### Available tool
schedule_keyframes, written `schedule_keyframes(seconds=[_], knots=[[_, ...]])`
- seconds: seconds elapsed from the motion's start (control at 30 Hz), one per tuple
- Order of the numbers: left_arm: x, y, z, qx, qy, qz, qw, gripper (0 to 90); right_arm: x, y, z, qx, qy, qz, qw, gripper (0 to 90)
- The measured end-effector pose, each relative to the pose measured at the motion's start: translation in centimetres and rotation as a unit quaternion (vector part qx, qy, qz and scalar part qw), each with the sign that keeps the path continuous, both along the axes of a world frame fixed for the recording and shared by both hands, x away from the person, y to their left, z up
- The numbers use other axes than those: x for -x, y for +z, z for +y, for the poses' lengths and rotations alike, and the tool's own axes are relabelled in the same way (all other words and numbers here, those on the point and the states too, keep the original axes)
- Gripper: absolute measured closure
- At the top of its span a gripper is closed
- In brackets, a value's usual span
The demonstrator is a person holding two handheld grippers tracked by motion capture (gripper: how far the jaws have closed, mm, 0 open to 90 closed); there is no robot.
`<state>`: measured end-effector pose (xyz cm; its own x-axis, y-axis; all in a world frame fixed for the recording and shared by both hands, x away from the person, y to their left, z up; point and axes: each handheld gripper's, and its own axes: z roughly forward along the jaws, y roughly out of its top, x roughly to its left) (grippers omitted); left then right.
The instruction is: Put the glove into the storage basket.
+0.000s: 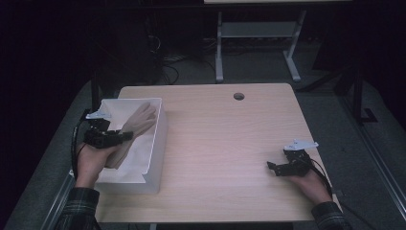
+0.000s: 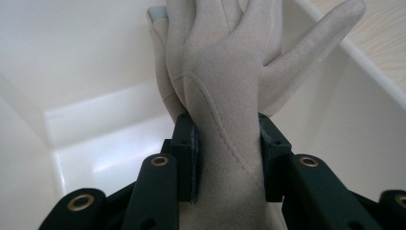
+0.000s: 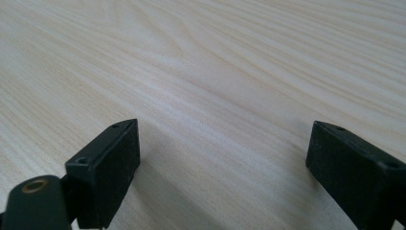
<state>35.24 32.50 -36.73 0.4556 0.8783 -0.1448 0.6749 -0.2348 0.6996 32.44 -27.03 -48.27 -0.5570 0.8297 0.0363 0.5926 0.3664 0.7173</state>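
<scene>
High view: I see a light wooden table [image 1: 225, 143] with a white box [image 1: 155, 158] at its left edge, a round hole [image 1: 239, 96] near the far edge, and both of my hand-held grippers low in the picture.
Left gripper: my left gripper [image 1: 125, 136] sits over the box, pointing to the right and a little away from me, with the person's left hand [image 1: 93, 160] behind it.
Left jaws: they are closed narrow on a beige glove [image 2: 225, 96], one pad pressed to each side of it.
Glove against the jaws: in the left gripper view the grip lies at the narrow wrist part, just below where the palm widens; the glove fingers [image 2: 321, 38] spread upward beyond the pads, and the cuff runs down between the jaw arms toward the camera.
Glove position: in the high view the glove [image 1: 139, 122] is inside the box outline, its fingers pointing to the far right corner; I cannot tell whether it touches the box floor.
Box interior: white walls [image 2: 72, 62] rise behind and beside the glove.
Right gripper: my right gripper [image 1: 274, 167] rests near the table's right edge, pointing left, held by the right hand [image 1: 313, 184].
Right jaws: spread wide in the right gripper view [image 3: 222, 158], with bare wood grain between the pads and nothing held.
Sleeves: plaid cuffs [image 1: 79, 206] show at the bottom edge.
</scene>
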Motion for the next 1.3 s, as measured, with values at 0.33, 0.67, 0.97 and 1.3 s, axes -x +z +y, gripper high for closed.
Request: schedule_keyframes(seconds=[0.33,0.67,0.97,1.3], knots=[[-0.9,-3.7,-0.6,-0.017,0.003,0.034,0.9993,65.5,0.0,0.0,0.0,0.0,0.0,0.0,1.0,10.9],[-1.4,-4.9,-1.0,-0.035,-0.002,0.058,0.9977,58.4,0.0,0.0,0.0,0.0,0.0,0.0,1.0,10.9],[-1.7,-5.6,-0.9,-0.028,0.002,0.079,0.9964,41.0,0.0,0.0,0.0,0.0,0.0,0.0,1.0,10.9],[-1.4,-3.8,-1.1,-0.015,-0.002,0.056,0.9983,27.5,0.0,0.0,0.0,0.0,0.0,0.0,1.0,10.9]])
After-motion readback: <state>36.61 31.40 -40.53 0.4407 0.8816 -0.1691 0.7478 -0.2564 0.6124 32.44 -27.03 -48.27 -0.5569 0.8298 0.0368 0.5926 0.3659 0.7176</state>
